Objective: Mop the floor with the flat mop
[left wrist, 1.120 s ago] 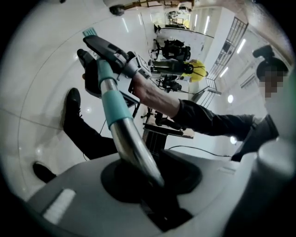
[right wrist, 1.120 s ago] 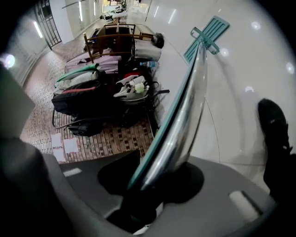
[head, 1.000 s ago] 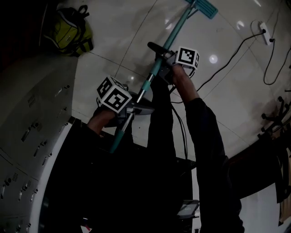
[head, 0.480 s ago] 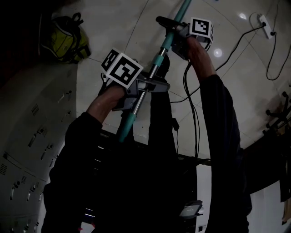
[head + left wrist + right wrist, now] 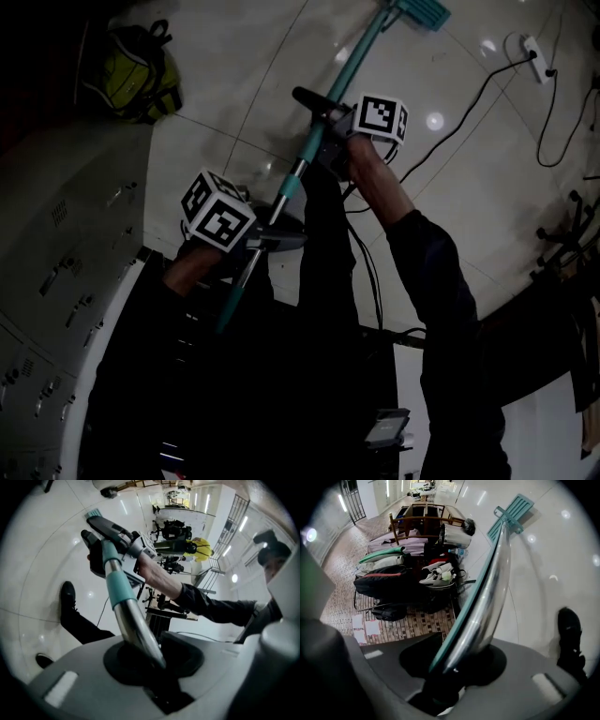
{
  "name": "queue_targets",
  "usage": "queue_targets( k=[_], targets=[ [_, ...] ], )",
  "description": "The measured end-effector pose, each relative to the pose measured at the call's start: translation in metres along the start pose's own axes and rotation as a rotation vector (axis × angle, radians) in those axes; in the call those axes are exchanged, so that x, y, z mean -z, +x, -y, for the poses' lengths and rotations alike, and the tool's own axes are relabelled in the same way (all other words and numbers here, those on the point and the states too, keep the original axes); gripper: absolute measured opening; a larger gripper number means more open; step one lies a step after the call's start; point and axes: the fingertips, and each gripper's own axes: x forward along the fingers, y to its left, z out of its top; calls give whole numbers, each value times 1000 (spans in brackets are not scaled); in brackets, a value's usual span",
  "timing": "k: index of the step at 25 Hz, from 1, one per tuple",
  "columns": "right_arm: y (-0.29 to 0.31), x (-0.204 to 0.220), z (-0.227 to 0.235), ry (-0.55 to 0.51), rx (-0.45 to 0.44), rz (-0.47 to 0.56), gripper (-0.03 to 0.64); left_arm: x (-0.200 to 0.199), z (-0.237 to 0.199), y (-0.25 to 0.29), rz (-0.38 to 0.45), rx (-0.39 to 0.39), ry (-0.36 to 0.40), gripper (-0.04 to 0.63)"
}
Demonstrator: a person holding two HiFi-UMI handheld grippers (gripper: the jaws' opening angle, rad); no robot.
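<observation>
left gripper [image 5: 149, 663]: jaws clamped on the pole [image 5: 136, 625] of the flat mop [image 5: 361, 56], on bare metal just short of the teal sleeve [image 5: 117, 585]. right gripper [image 5: 440, 679]: jaws closed on the same pole, further along toward the mop head [image 5: 513, 509]. Both are gripping hard on the tube, with no gap visible.

The pole is tilted and runs away from the person. The mop head is teal and lies flat on the glossy white floor [image 5: 469, 159], at the top edge of the head view. A black shoe [image 5: 569, 637] is on the tile to the right of the pole.

Markings: black-and-white square codes on each gripper's cube [image 5: 217, 211]. White sheets [image 5: 365, 627] lie on the brick-pattern floor, print too small to read.

Containers:
- yellow-green backpack [image 5: 141, 67] on the floor beside the grey lockers [image 5: 56, 244]; contents not visible.
- pile of bags next to a wooden chair [image 5: 419, 520], including a black bag with red trim [image 5: 382, 581]; contents not visible.
- silver cylinder [image 5: 454, 535] by the chair, possibly a pot or bucket; the view is too warped to say.

A white power strip [image 5: 527, 45] with a black cable sits on the floor, right of the mop head and apart from it.
</observation>
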Motion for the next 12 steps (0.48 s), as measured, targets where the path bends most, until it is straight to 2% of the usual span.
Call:
queue_targets(
  k=[5, 12],
  targets=[
    [6, 134, -3, 88, 2, -24, 135, 127, 3, 0, -24, -17, -39, 115],
    [18, 292, -5, 208, -16, -99, 133, 260, 19, -8, -29, -8, -155, 127]
  ],
)
